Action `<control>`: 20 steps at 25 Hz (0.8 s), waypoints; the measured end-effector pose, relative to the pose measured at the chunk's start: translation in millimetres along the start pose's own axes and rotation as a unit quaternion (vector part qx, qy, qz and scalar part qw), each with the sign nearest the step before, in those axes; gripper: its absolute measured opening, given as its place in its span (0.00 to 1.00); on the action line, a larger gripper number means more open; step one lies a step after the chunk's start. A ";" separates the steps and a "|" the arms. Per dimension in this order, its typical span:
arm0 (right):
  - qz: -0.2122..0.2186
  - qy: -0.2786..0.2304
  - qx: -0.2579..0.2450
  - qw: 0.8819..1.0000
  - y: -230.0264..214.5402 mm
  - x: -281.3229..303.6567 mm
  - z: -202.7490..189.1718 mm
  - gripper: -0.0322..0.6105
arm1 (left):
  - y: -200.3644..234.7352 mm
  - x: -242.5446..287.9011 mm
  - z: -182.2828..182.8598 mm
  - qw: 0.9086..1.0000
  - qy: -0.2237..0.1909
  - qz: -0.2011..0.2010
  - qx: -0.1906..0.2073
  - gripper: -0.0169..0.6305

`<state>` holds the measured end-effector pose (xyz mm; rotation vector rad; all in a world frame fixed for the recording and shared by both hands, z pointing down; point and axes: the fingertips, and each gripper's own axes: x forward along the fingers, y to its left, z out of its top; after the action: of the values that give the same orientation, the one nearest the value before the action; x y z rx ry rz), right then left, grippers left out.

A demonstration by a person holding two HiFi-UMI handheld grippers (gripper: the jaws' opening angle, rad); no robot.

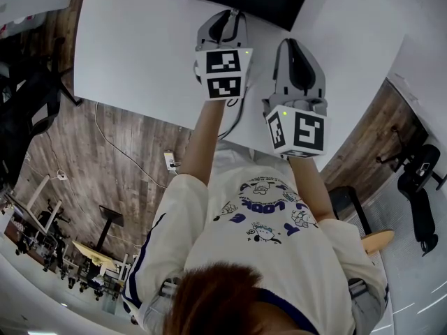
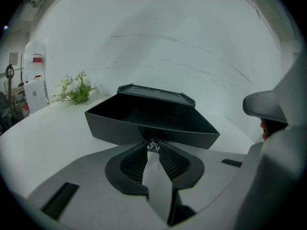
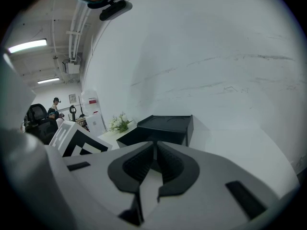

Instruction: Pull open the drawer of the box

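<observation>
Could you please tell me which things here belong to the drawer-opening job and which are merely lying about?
Job in hand: box; drawer, pulled out; knob; left gripper, shut on the knob.
Lying about: flowers; table, which only carries everything.

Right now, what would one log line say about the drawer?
drawer: pulled open | left gripper: shut on knob of drawer front | right gripper: shut, holding nothing | box: on white table

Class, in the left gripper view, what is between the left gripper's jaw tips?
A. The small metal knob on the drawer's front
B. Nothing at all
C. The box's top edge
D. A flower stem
A: the left gripper pinches the silver knob on the open drawer front.
</observation>
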<state>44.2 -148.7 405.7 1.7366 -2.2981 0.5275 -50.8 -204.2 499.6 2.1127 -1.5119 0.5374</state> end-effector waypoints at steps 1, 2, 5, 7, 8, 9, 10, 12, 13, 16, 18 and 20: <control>-0.001 0.000 0.000 1.000 -0.5 -0.1 0.0 0.11 | 0.2 0.4 -0.5 1.000 0.000 0.000 -0.002 0.15; -0.002 0.000 0.001 1.000 -1.1 -0.5 0.0 0.11 | 0.1 0.6 -0.8 1.000 0.001 0.000 -0.003 0.15; -0.003 0.000 0.002 1.000 -3.2 -1.4 -0.3 0.11 | -0.4 1.3 -1.6 1.000 0.003 0.001 -0.003 0.15; -0.003 0.000 0.002 1.000 -3.6 -0.9 -0.6 0.11 | 0.4 1.6 -2.1 1.000 0.003 0.002 -0.002 0.15; -0.004 0.000 0.002 1.000 -3.5 -0.5 -0.8 0.11 | 1.0 1.6 -2.5 1.000 0.003 0.003 -0.002 0.15; -0.004 0.000 0.002 1.000 -3.3 0.0 -1.0 0.11 | 1.7 1.7 -2.8 1.000 0.003 0.004 -0.001 0.15; -0.004 0.000 0.002 1.000 -3.1 0.3 -1.0 0.11 | 2.2 1.8 -3.1 1.000 0.002 0.005 0.000 0.15; -0.004 0.000 0.003 1.000 -3.4 0.3 -0.6 0.11 | 2.4 2.0 -3.4 1.000 0.001 0.010 -0.001 0.15; -0.005 -0.001 0.003 1.000 -3.8 -0.2 -0.2 0.11 | 2.1 1.9 -3.3 1.000 0.001 0.012 -0.004 0.15; -0.006 -0.003 0.001 1.000 -3.9 -2.3 2.5 0.11 | 2.6 -0.6 -2.6 1.000 0.000 0.013 -0.016 0.16; -0.005 -0.006 0.001 1.000 -3.5 -3.1 5.6 0.11 | 4.0 -4.0 -2.0 1.000 -0.005 0.014 -0.024 0.17; -0.005 -0.010 0.001 1.000 -3.3 -3.5 9.4 0.11 | 3.4 -7.8 -1.3 1.000 -0.008 0.012 -0.027 0.21</control>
<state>48.7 -150.3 396.2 1.7613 -2.3025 0.5116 -56.5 -198.4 496.7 2.0654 -1.5444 0.4829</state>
